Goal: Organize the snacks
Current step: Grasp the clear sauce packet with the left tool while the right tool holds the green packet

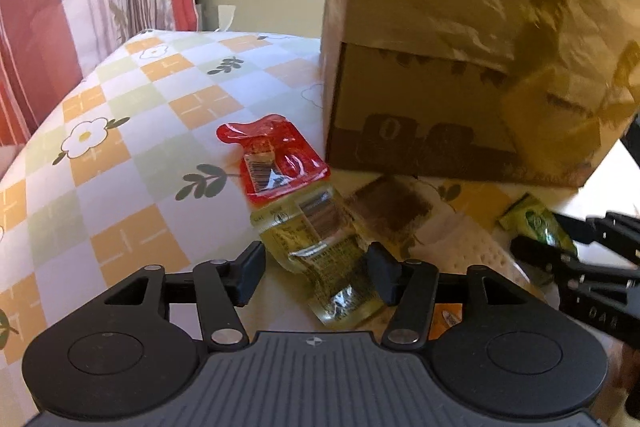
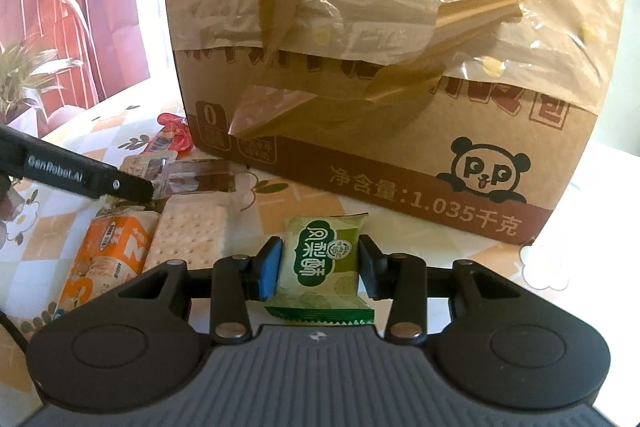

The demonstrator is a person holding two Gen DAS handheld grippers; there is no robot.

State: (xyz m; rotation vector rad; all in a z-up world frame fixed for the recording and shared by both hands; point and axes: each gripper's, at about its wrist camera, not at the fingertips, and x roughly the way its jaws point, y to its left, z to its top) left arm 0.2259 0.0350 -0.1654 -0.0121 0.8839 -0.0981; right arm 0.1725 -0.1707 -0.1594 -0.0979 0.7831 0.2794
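My left gripper (image 1: pixel 316 275) is open around a yellow jelly pack (image 1: pixel 320 251) lying on the checked tablecloth (image 1: pixel 132 147); its pads do not press it. A red jelly pack (image 1: pixel 276 159) lies just beyond, beside a brown snack wrapper (image 1: pixel 388 207). My right gripper (image 2: pixel 320 265) is open with its pads at both sides of a green snack packet (image 2: pixel 320 263), which also shows in the left wrist view (image 1: pixel 536 227). A large cardboard box (image 2: pixel 380 67) stands right behind.
An orange cracker pack (image 2: pixel 104 259) and a clear cracker pack (image 2: pixel 188 235) lie left of the green packet. The left gripper's finger (image 2: pixel 80 179) reaches in near them. A red chair (image 2: pixel 48 27) and a potted plant (image 2: pixel 24 75) stand beyond the table's far left edge.
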